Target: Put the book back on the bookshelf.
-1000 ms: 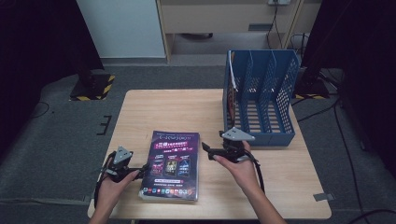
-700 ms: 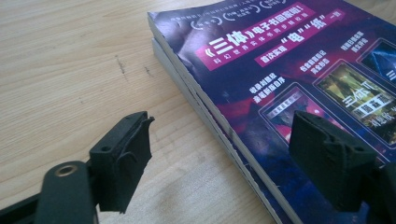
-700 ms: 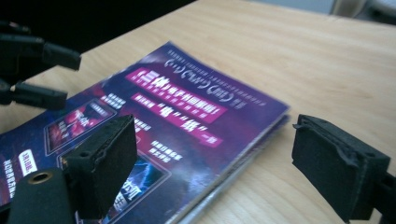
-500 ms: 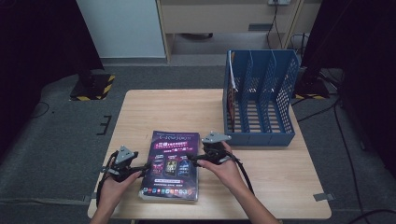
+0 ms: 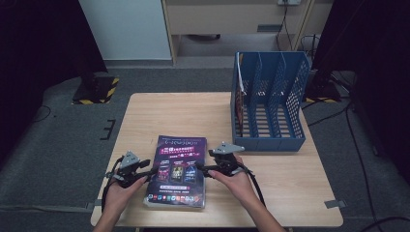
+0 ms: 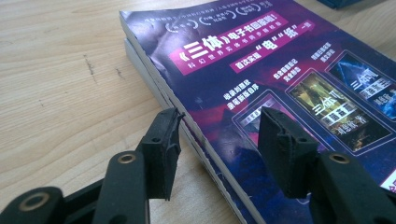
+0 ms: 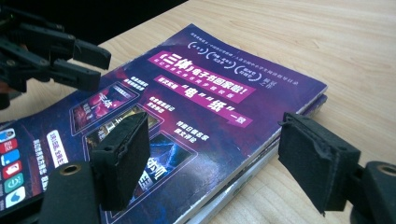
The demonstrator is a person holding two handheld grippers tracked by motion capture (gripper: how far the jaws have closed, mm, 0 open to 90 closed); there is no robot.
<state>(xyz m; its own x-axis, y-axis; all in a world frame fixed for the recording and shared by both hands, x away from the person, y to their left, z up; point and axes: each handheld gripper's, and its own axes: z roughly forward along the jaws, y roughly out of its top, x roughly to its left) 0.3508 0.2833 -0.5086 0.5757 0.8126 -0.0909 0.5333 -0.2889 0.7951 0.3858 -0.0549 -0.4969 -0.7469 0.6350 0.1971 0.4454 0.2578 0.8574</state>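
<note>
High view showed the stack of magazines (image 5: 177, 171) lying flat at the near middle of the bench (image 5: 169, 113), with the left tool (image 5: 151, 170) at its left edge and the right tool (image 5: 202, 168) at its right edge. Left gripper view: jaws had just been closing, one jaw against the stack's side and the other over the purple cover (image 6: 280, 70), not yet clamped. Right gripper view: jaws had also been closing but stood wide, straddling the stack's edge (image 7: 261, 154), nothing pinched. Judgement: the step was a two-sided pickup. Best done by sliding each lower jaw fully under the bottom copy, closing both together, then lifting level so no copy slips toward the blue file rack (image 5: 270, 104).
</note>
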